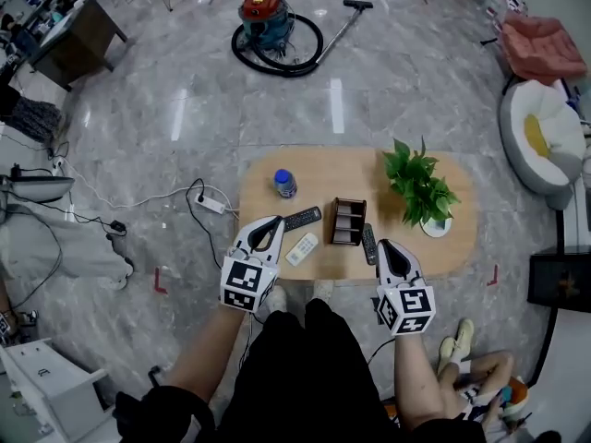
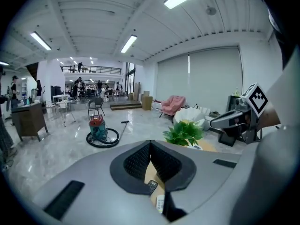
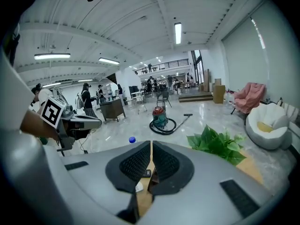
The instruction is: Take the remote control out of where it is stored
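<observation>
On the wooden table [image 1: 462, 238] stands a brown storage box [image 1: 349, 221]. A black remote [image 1: 302, 218] and a white remote [image 1: 302, 248] lie to its left, and another black remote [image 1: 368, 244] lies against its right side. My left gripper [image 1: 272, 223] hovers over the table's front left, shut and empty. Beneath its jaws the left gripper view shows the black remote [image 2: 152, 186] and the white remote [image 2: 160, 203]. My right gripper [image 1: 387, 245] hangs at the front right by the box, jaws together with nothing between them.
A blue-capped bottle [image 1: 285, 184] stands at the table's back left and a potted plant [image 1: 420, 187] at its right. A vacuum cleaner [image 1: 268, 21] sits on the marble floor beyond. A power strip [image 1: 211, 204] with cables lies left of the table, a white seat [image 1: 543, 137] to the right.
</observation>
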The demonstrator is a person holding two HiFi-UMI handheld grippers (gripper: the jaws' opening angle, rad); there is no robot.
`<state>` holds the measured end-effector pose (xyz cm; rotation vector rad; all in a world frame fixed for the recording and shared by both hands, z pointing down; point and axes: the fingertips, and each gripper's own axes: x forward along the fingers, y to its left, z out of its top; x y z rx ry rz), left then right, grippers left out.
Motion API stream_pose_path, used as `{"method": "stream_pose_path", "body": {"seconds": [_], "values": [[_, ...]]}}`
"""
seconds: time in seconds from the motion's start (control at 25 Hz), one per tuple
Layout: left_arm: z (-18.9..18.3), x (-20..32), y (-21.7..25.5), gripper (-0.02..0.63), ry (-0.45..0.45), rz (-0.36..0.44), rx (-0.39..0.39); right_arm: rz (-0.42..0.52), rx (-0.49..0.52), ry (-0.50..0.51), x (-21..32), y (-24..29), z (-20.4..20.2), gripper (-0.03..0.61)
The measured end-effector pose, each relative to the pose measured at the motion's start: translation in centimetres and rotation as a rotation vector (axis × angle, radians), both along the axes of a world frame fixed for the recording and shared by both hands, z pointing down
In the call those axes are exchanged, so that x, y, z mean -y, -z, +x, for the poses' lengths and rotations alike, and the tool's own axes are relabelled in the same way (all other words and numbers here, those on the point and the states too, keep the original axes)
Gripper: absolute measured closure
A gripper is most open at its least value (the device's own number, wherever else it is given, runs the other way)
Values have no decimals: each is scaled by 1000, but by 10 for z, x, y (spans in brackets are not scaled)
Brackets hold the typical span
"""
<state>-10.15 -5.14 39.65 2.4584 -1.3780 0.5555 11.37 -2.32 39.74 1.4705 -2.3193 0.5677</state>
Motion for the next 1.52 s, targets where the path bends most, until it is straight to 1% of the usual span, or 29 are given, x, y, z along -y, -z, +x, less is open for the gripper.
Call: {"method": "stream_pose_path", "body": {"seconds": [0.12,0.28,0.4,0.56,0.68,0.8,0.96,1.16,1.32,1.52], "values": [[-14,-4,27,606,-3,46,-3,40,10,-22,-1,25,-7,560],[-39,-16,63,606,15,92,-23,74,13,-43,-9,55,-19,566],[-56,-9,92,606,31,149,-47,118,10,-43,-3,81,-29,569],[-73,-6,133,606,15,205,-57,164,34,-53,-1,117,-45,571],[-77,-13,153,606,2,236,-79,201,55,-73,-2,135,-48,571],[-80,-22,162,606,-5,246,-100,228,54,-78,-7,145,-50,571],[-78,-27,169,606,-12,263,-124,241,68,-104,-13,150,-42,571],[-77,-24,180,606,-13,283,-160,240,77,-117,-15,147,-36,571],[-75,-22,183,606,-15,296,-163,235,63,-107,-12,145,-31,572],[-76,-28,182,606,8,288,-175,223,105,-129,-17,146,-18,572]]}}
